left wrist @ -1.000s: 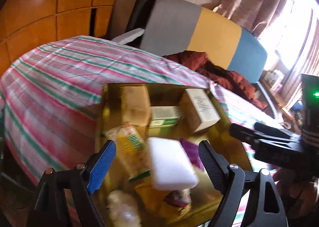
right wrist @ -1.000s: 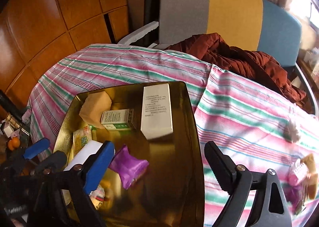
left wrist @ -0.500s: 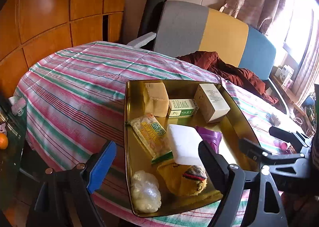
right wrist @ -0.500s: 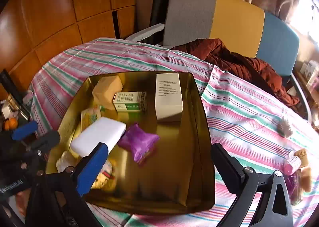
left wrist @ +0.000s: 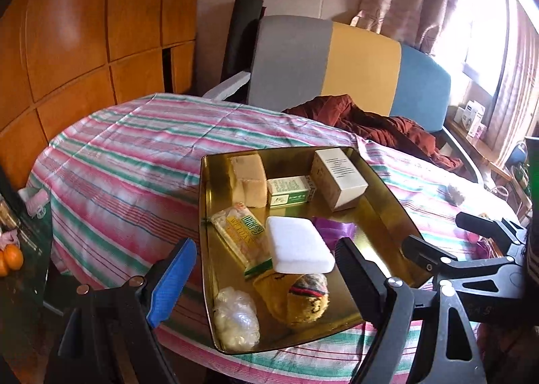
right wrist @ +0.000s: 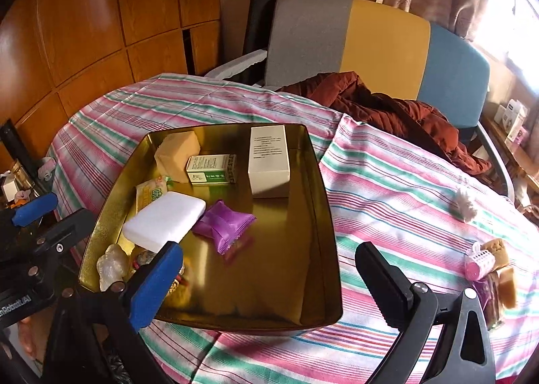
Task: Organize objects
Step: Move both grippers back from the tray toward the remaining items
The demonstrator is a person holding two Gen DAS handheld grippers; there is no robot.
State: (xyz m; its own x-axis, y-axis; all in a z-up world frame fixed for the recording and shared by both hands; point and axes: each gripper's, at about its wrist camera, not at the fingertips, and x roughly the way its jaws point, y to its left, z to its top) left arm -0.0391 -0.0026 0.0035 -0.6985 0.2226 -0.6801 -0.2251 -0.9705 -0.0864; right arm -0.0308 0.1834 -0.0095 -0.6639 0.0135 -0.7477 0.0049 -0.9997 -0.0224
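A gold metal tray (left wrist: pixel 387 195) (right wrist: pixel 313 182) sits on the striped tablecloth. In it lie a white block (left wrist: pixel 298 246) (right wrist: pixel 165 220), a purple packet (right wrist: pixel 224 224), a white carton (left wrist: pixel 338 178) (right wrist: pixel 269 160), a green-and-white box (left wrist: pixel 291 190) (right wrist: pixel 212 169), a tan sponge (left wrist: pixel 247 178) (right wrist: pixel 177 155), a yellow snack pack (left wrist: pixel 241 239), a yellow plush (left wrist: pixel 298 299) and a clear bag (left wrist: pixel 235 320). My left gripper (left wrist: pixel 266 278) is open and empty at the tray's near left corner. My right gripper (right wrist: pixel 269 278) is open and empty over the tray's near edge.
A pink roller and brown items (right wrist: pixel 488 262) and a white fluff (right wrist: pixel 466 207) lie on the cloth (right wrist: pixel 404 188) right of the tray. A red-brown jacket (right wrist: pixel 387 107) and a grey-yellow-blue chair (right wrist: pixel 380 43) stand behind. Oranges (left wrist: pixel 10 257) sit far left.
Both grippers have pulled back and up from the tray, so more of the table shows. The white block now rests in the tray; both grippers stay open.
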